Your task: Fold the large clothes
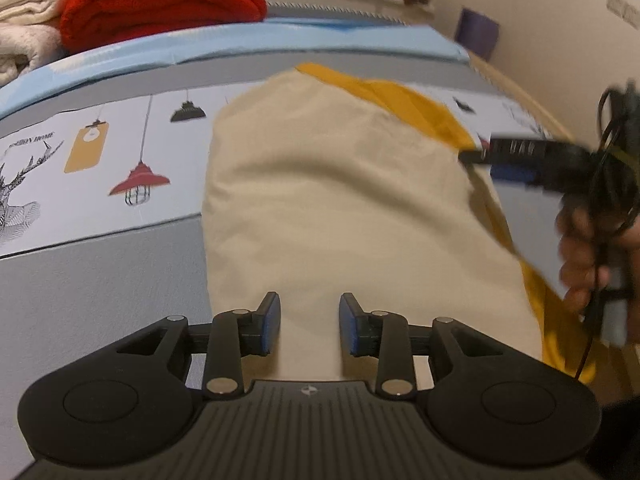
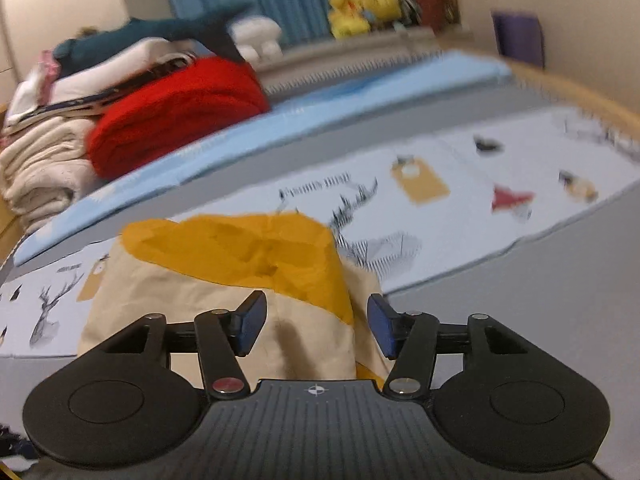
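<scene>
Both grippers gape empty: left gripper (image 1: pixel 309 326) over the cream-and-mustard garment's (image 1: pixel 340 200) near end, its length running far. Right gripper (image 2: pixel 316 326) hovers at the right edge.

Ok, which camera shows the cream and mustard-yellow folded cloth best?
Left wrist: the cream and mustard-yellow folded cloth lies nearly whole, sharp. Right wrist shows only its near end, blurred.

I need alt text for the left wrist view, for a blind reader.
The open left tongs hover over a folded beige and mustard cloth lying on a printed bed sheet. At right, a hand holds the blurred right tongs near the cloth's edge; a red blanket sits behind.
</scene>
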